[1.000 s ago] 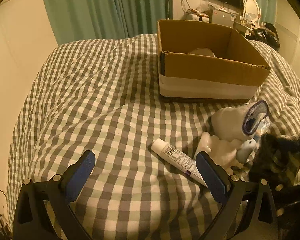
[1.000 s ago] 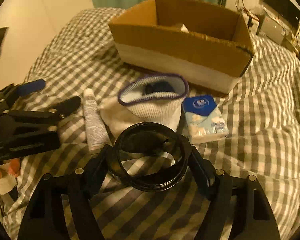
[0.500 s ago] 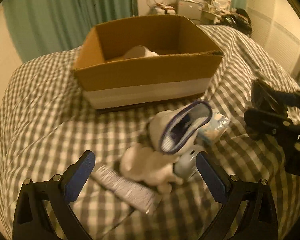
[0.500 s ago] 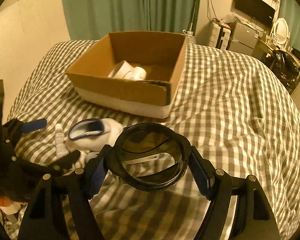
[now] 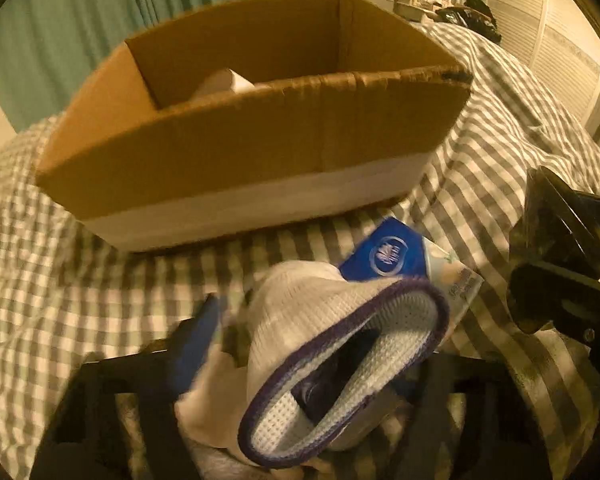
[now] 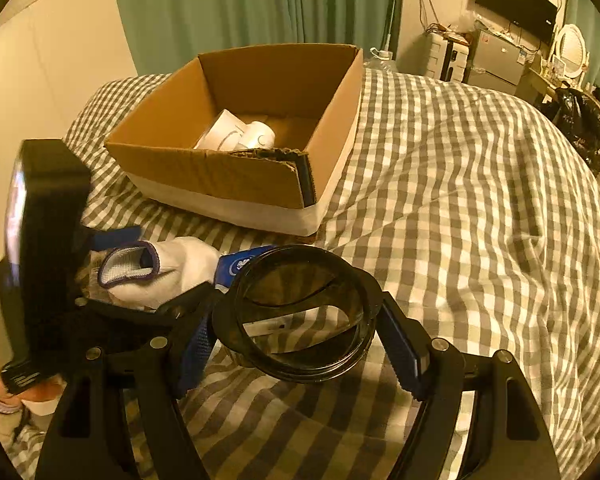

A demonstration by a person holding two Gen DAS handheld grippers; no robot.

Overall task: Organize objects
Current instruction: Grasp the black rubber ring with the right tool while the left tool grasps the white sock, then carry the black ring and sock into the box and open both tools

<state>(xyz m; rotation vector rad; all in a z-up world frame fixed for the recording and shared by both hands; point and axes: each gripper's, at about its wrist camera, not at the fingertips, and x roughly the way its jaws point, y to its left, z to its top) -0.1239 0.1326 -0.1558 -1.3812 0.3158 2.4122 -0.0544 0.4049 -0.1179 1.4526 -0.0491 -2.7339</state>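
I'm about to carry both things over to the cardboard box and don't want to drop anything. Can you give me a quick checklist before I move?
1. Right gripper shut on the black ring: ok.
2. Left gripper shut on the white sock: cannot tell, view blurred.
3. Cardboard box open on top: ok.
4. Room left inside the box beside the white items: ok.
5. Tissue pack free of the sock: not ok, they touch.

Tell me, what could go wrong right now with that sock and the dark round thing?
The white sock hangs loosely in the left hand-held gripper, with something dark inside its open cuff; that could drop out. The sock lies against the blue tissue pack and may drag it along. The right hand-held gripper pinches the dark ring only at its edges, so it might slip before the cardboard box.
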